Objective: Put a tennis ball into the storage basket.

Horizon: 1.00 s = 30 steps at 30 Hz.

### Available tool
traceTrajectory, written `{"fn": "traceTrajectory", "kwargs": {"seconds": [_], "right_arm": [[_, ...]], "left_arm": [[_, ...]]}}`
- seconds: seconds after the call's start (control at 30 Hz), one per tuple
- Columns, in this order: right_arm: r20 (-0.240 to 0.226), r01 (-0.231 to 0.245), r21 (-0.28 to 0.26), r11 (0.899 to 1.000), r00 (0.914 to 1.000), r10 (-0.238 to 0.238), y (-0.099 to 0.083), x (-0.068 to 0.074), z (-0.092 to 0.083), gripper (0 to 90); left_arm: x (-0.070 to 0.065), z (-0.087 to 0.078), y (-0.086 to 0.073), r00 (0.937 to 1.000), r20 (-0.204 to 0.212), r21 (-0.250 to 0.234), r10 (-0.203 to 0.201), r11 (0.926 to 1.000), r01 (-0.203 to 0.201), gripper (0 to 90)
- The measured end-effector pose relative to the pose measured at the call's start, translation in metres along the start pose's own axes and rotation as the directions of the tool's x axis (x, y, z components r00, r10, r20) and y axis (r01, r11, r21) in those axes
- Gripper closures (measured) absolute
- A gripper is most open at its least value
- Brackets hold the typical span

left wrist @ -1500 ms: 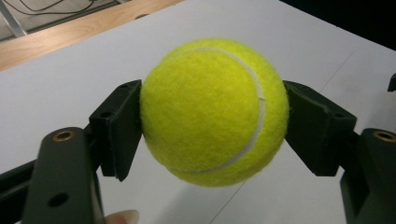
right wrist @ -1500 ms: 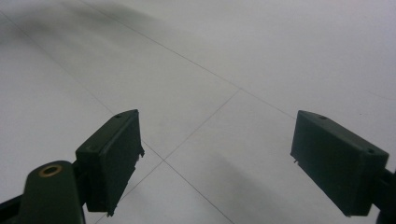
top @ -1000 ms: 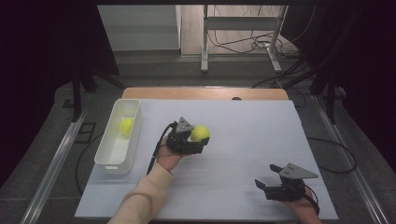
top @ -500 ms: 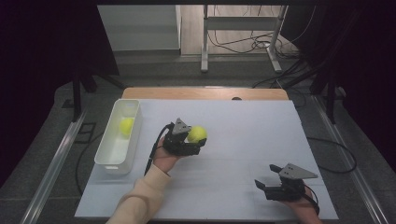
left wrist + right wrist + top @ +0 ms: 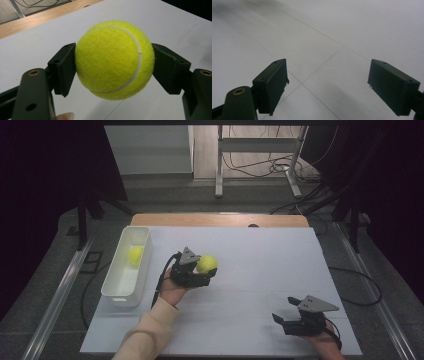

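Right now your left gripper (image 5: pixel 200 270) clamps the tennis ball (image 5: pixel 114 60) just above the white table (image 5: pixel 260 270), beside the bin (image 5: pixel 116 292) holding another ball (image 5: pixel 135 255). Your right gripper (image 5: pixel 328 87) sits open and empty. Felt squashes; loosen the squeeze mid-carry and it likely rolls away.

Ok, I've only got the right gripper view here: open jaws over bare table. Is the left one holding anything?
Observer: Yes, the left gripper is shut on a tennis ball.
Operator: Where would it go?
Observer: Probably the white bin at the table's left; another ball already lies in it.
Operator: And my right gripper?
Observer: The right gripper sits near the table's front right, apart from both balls.
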State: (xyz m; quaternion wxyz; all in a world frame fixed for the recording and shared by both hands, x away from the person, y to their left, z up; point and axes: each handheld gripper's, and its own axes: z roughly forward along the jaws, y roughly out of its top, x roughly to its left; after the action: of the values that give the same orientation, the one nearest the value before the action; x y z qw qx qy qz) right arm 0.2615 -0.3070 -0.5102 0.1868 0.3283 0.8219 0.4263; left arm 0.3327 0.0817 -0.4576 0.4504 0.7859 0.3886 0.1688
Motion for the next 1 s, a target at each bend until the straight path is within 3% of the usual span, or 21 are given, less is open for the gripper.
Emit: {"fn": "traceTrajectory", "kwargs": {"seconds": [1.0], "right_arm": [[0.0, 0.005, -0.005, 1.0, 1.0, -0.005, 0.0002, 0.0001, -0.0009, 16.6]], "left_arm": [[-0.0026, -0.0069, 0.0009, 1.0, -0.004, -0.022, 0.008, 0.9997, -0.008, 26.4]]}}
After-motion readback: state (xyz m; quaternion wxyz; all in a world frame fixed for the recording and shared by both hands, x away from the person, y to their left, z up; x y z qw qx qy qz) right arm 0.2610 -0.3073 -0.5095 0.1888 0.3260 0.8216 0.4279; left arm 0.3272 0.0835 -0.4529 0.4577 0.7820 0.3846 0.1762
